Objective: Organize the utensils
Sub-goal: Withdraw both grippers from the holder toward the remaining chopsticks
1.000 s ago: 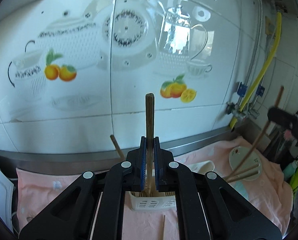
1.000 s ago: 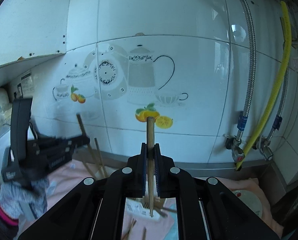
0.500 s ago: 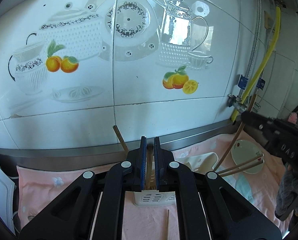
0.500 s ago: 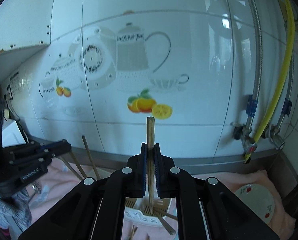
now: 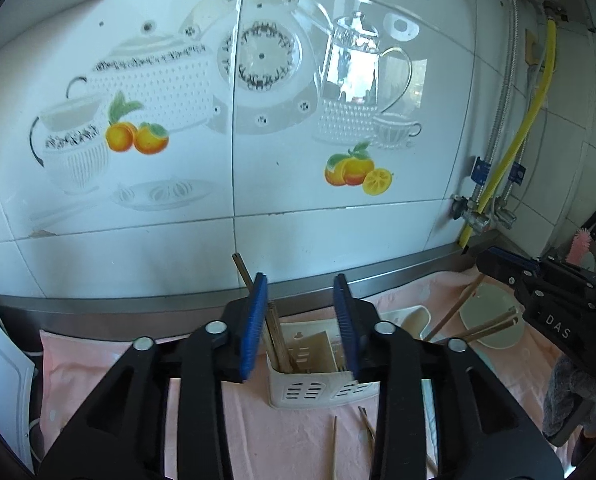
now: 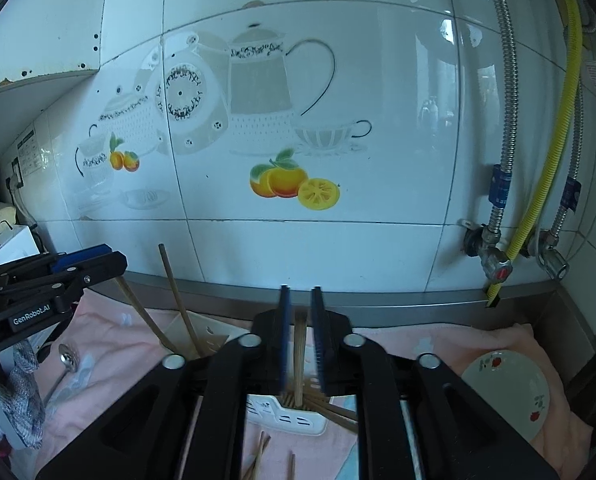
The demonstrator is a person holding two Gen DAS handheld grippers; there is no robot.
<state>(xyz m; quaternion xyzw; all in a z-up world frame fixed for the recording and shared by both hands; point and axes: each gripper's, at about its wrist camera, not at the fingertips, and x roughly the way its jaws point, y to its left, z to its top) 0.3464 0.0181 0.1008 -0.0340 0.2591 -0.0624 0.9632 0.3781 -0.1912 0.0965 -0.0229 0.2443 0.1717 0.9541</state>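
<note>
A white slotted utensil holder stands on the pink cloth and holds several wooden chopsticks. My left gripper is open just above it, its blue pads either side of the holder; it also shows at the left of the right wrist view. My right gripper is slightly parted above another holder, with a chopstick standing loose between its pads. It also shows at the right of the left wrist view.
Loose chopsticks lie on the pink cloth in front of the holder. A small plate sits at the right, a metal spoon at the left. The tiled wall and pipes stand close behind.
Both grippers came down over the holders. The left opened wide and let its chopstick drop in. The right parted and its chopstick slid down.
</note>
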